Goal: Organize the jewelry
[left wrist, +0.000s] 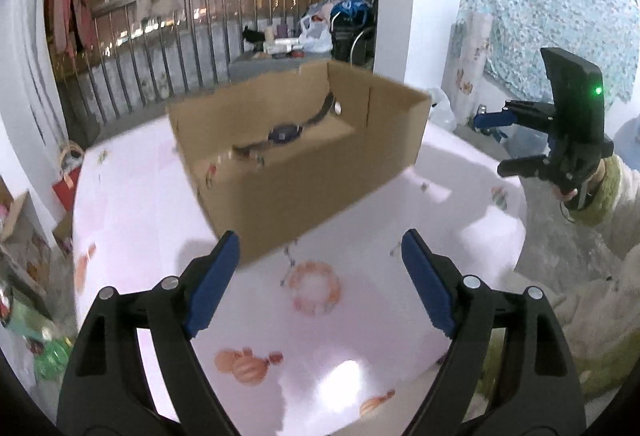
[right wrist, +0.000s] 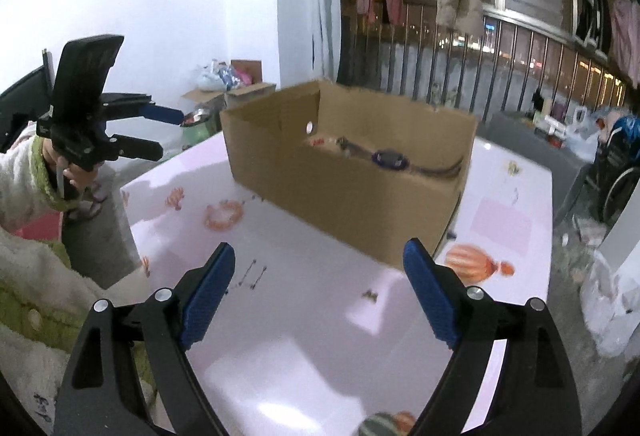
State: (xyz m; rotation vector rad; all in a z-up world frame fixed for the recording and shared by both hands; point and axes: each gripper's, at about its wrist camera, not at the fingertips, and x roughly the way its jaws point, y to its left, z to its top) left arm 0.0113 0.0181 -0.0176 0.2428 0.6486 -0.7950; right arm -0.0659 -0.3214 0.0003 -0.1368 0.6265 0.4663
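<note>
I am holding both my left gripper (left wrist: 320, 280) and right gripper (right wrist: 320, 292) spread wide and empty, facing the thin earrings (right wrist: 252, 274) lying lengthwise just ahead of my right fingers, beside the cardboard box (right wrist: 348, 195) mid-table.

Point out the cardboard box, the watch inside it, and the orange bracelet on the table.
cardboard box (left wrist: 304, 191), left wrist view, near outer wall.
watch (left wrist: 285, 133), left wrist view, dark face.
orange bracelet (left wrist: 298, 300), left wrist view, left side of ring.

Wristwatch (right wrist: 387, 158) inside open cardboard box (right wrist: 352, 191)
</note>
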